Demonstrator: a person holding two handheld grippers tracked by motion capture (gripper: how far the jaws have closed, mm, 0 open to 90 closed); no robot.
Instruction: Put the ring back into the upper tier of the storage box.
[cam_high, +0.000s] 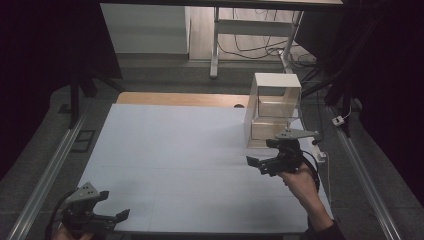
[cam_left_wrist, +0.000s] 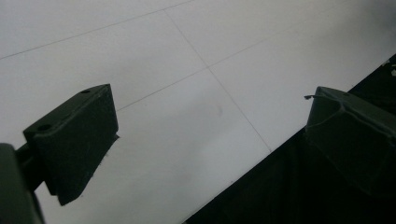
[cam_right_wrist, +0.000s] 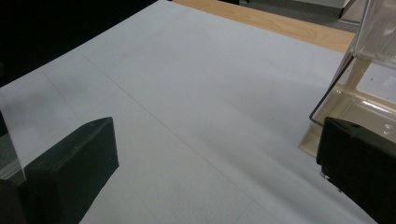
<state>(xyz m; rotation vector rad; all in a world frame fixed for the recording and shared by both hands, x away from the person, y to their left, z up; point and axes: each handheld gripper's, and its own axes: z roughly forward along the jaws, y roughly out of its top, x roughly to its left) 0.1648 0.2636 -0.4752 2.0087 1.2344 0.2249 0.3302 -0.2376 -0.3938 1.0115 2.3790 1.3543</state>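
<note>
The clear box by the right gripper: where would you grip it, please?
Probably the box's near side wall, taken from its open front with the right gripper: the walls look thin and upright, the box stands wider than the open jaws, and that gripper is closest.

We see a clear, pale-framed box (cam_high: 274, 111) standing upright near the worktop's (cam_high: 175, 160) far right edge, with nothing visible inside.

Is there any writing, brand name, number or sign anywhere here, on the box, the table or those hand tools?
None can be read.
The clear box carries no label or print.
The white table sheet has only thin ruled lines, no text.
The left gripper and right gripper are plain black and grey, with no visible marking.
</note>
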